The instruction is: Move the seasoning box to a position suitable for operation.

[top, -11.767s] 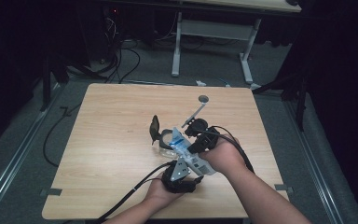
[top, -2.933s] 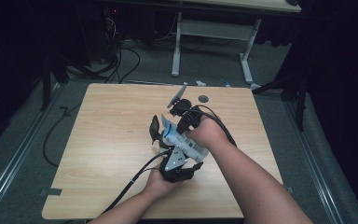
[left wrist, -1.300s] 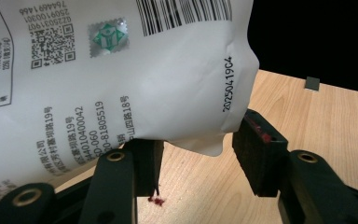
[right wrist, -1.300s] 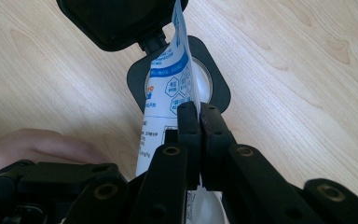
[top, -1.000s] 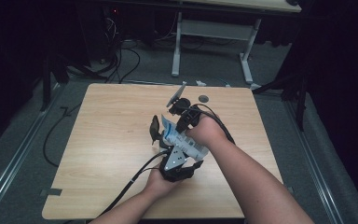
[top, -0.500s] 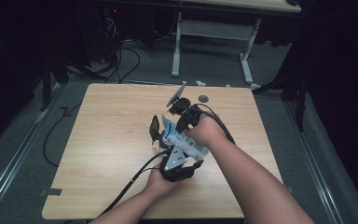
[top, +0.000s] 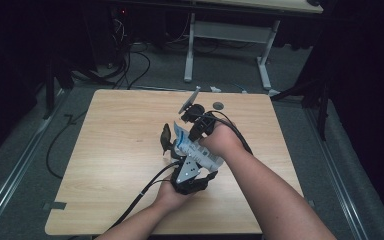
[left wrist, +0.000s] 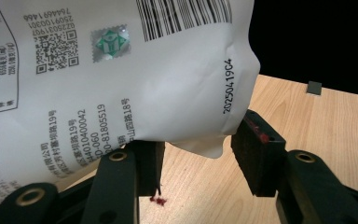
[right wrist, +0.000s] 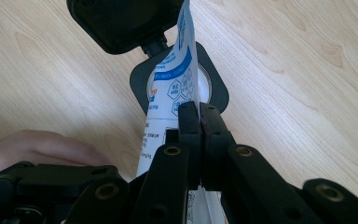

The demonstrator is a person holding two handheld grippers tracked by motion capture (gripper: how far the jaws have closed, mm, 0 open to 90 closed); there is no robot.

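A white pouch (top: 196, 149) with blue print and a barcode (left wrist: 121, 79) is held above the table between both grippers. My left gripper (top: 182, 146) comes up from the near edge, and its jaws stand apart with the pouch's lower end (left wrist: 200, 140) pinched between the pads. One left finger (top: 166, 139) shows beside the pouch. My right gripper (top: 196, 139) comes in from the far side and is shut on the pouch's thin edge (right wrist: 186, 70), jaws tight together (right wrist: 199, 109).
The wooden table (top: 110, 150) has a small round dark object (top: 218, 105) near its far edge. A grey patch (left wrist: 314, 87) sits at the table edge. Red specks (left wrist: 157, 200) lie on the wood. Cables trail off the near-left corner. A desk frame (top: 230, 35) stands beyond.
Since the oldest frame the right hand moved from the pouch's right side up and left onto it. Over the last second nothing has visibly moved.
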